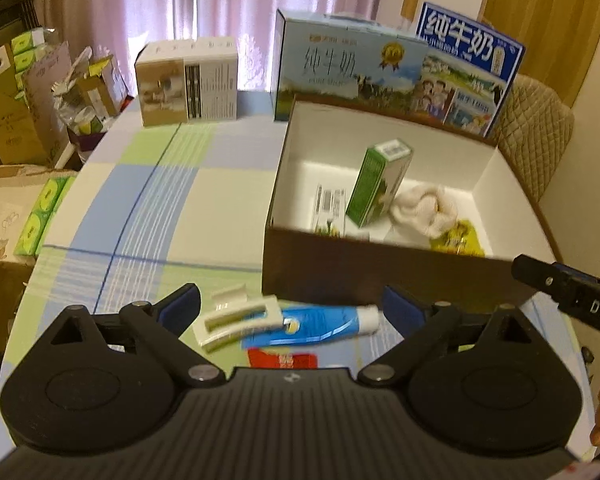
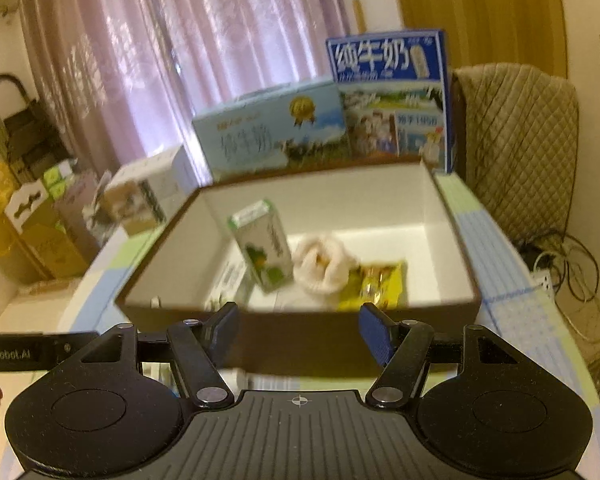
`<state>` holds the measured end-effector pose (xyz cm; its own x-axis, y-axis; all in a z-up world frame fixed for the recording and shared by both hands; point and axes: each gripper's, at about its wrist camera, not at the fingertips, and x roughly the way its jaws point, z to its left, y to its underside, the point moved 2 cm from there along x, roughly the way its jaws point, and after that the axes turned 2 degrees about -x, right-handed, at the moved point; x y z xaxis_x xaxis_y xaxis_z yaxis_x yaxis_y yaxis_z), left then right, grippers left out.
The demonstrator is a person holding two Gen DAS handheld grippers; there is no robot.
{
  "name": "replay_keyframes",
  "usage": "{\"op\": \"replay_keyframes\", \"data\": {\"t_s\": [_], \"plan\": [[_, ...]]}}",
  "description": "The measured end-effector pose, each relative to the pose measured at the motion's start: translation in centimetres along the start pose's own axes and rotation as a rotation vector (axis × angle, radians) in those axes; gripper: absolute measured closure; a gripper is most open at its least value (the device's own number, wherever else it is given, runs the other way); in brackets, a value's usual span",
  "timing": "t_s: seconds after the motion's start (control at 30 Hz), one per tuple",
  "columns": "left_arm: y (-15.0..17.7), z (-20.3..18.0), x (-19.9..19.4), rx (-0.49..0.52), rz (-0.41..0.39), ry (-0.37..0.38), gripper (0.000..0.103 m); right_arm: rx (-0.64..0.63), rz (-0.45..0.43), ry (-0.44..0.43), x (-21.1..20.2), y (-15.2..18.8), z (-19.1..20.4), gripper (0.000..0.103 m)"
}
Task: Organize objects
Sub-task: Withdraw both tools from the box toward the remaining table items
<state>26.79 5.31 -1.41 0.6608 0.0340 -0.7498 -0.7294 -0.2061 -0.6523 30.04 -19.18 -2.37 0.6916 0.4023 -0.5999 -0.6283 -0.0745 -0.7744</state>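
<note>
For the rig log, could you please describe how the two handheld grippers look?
Both the left gripper and right gripper are matte black, with ribbed bases, round side housings, silver pivot pins and blue-padded fingers. White lettering marks their side bars.

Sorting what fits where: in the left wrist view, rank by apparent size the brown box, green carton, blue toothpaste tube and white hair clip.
1. brown box
2. and 3. green carton and blue toothpaste tube look alike; the tube is nearer, so unsure
4. white hair clip
</note>
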Motion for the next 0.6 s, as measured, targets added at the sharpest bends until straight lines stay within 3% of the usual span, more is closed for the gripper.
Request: {"op": "replay_keyframes", "data": {"t_s": [0.33, 0.6], "plan": [[2.3, 2.1, 1.3, 0.078, 0.012, -0.015, 0.007, -0.035, 0.085, -0.036, 2.7, 3.7, 0.7, 0.040], [3.3, 5.5, 2.2, 0.039, 0.059, -0.072, 0.007, 0.002, 0.155, -0.065, 4.4, 4.9, 0.6, 0.040]]}}
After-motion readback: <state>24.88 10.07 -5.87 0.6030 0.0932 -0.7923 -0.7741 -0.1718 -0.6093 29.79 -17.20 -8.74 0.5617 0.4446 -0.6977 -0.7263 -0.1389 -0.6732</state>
